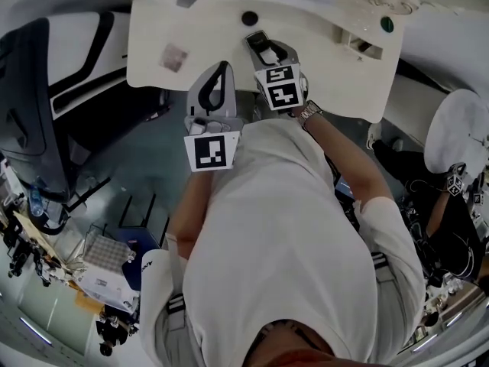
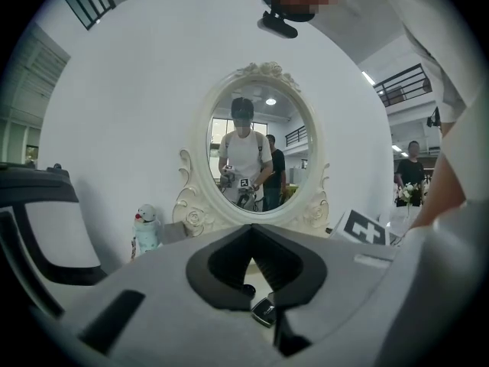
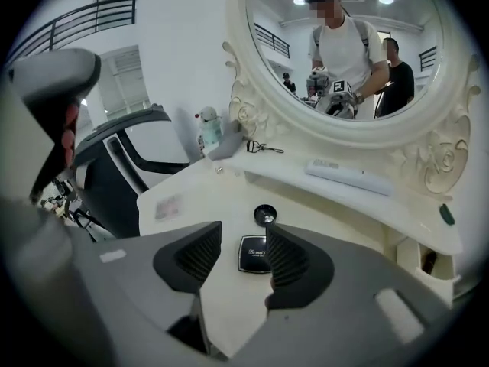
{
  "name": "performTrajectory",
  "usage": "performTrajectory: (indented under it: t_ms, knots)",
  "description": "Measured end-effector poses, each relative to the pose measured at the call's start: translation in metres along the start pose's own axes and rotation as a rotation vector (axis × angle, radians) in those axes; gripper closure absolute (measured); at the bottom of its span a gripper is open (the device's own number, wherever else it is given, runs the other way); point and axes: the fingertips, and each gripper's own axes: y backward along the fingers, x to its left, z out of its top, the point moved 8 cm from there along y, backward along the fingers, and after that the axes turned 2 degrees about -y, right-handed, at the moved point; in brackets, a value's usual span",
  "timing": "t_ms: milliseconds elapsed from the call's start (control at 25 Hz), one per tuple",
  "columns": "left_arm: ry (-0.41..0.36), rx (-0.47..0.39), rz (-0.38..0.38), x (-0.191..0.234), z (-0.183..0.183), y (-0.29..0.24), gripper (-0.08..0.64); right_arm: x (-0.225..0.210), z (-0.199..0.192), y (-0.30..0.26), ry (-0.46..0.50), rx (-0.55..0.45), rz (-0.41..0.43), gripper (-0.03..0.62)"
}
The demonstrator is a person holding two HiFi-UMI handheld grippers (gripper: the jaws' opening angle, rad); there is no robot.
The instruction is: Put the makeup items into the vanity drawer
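Observation:
A black square compact lies flat on the cream vanity top, and a small round black item sits just behind it. My right gripper hovers over the compact with its jaws apart and its pads clear of it. In the head view that gripper is over the middle of the vanity. My left gripper is shut and empty, held back at the table's front edge. Through the gap under its jaws I see the compact. An open compartment shows in the vanity's right side.
An oval mirror in an ornate white frame stands at the back. On the shelf below it lie a white bar-shaped item, an eyelash curler, a snowman figurine and a green dot. A dark chair stands at the left.

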Motion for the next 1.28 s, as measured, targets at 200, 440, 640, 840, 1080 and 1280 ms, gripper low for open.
performTrajectory:
  t_ms: [200,440,640,840,1080,1280]
  knots:
    - [-0.006,0.015,0.029,0.0,0.004,-0.002,0.554,-0.004,-0.019,-0.026,0.007,0.039,-0.011,0.302]
    - [-0.012,0.052,0.05,0.001,0.001,-0.002,0.554,-0.013,-0.039,-0.05,-0.004,0.11,-0.032,0.229]
    - [-0.021,0.071,0.056,-0.001,0.001,-0.003,0.554,-0.021,-0.055,-0.067,-0.029,0.179,-0.031,0.236]
    - [-0.019,0.088,0.064,0.001,-0.003,-0.006,0.554,-0.026,-0.063,-0.079,-0.065,0.207,-0.031,0.241]
    - [-0.017,0.1,0.055,0.002,-0.006,-0.01,0.554,-0.027,-0.066,-0.086,-0.07,0.223,-0.017,0.247]
    - [-0.016,0.101,0.044,0.002,-0.009,-0.012,0.554,-0.025,-0.072,-0.091,-0.04,0.238,-0.036,0.254]
